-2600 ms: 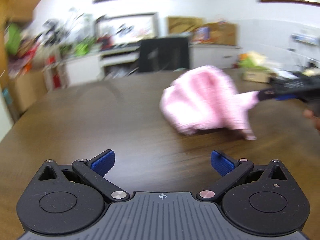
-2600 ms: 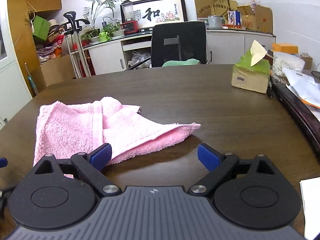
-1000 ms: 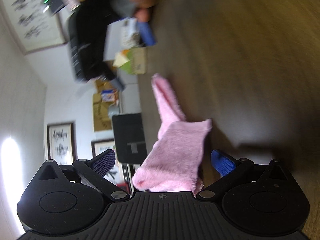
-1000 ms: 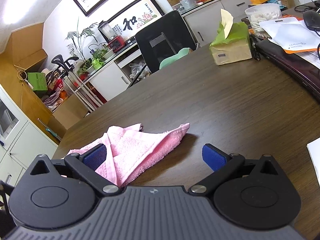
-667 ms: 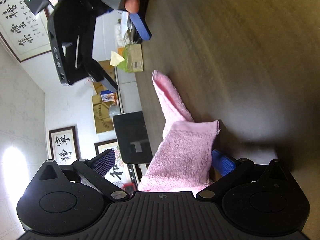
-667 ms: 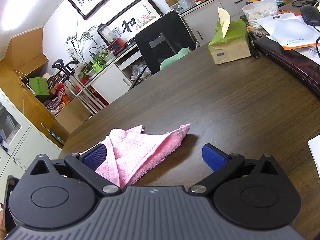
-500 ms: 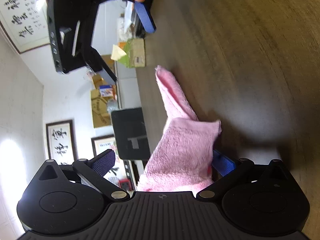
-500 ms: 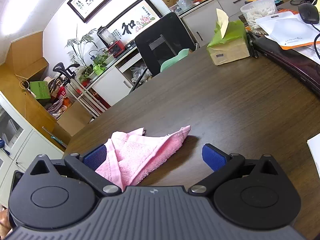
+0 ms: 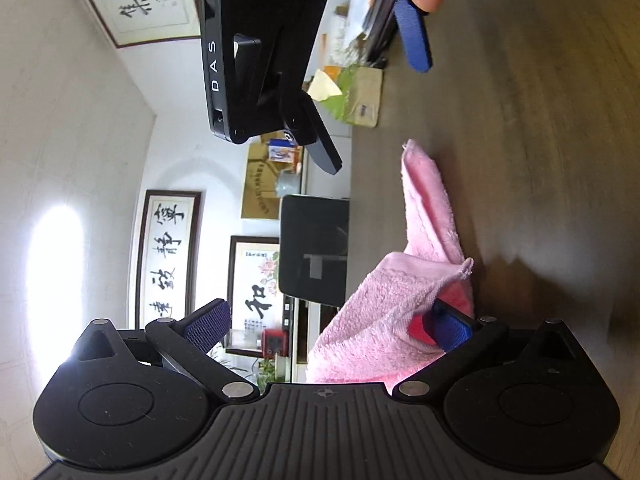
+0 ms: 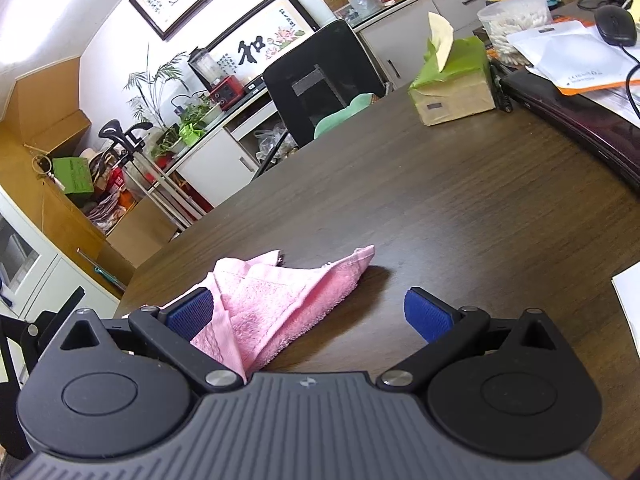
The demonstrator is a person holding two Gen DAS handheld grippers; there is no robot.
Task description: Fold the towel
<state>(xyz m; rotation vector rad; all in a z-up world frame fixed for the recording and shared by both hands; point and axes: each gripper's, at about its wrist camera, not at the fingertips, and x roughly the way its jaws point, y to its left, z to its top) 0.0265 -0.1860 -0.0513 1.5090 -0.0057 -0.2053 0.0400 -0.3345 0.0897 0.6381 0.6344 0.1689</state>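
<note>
A pink towel (image 10: 280, 296) lies crumpled on the dark wooden table (image 10: 460, 208). My left gripper (image 9: 328, 326) is rolled on its side and open; the towel (image 9: 384, 320) drapes between its jaws and over its right blue pad (image 9: 452, 330). My right gripper (image 10: 308, 314) is open and held above the table; the towel's near part lies between its jaws, beside its left pad (image 10: 188, 314). The right gripper's body (image 9: 260, 48) also shows in the left wrist view, held by a hand.
A green tissue box (image 10: 452, 80) stands at the table's far right, beside a dark laptop (image 10: 568, 120), papers and a mouse (image 10: 616, 24). A black chair (image 10: 316, 80) stands behind the table. A white sheet (image 10: 628, 300) lies at the right edge.
The left gripper rolled onto its side and moved in until the towel lay between its jaws. The right gripper lifted and tilted, staying open by the towel.
</note>
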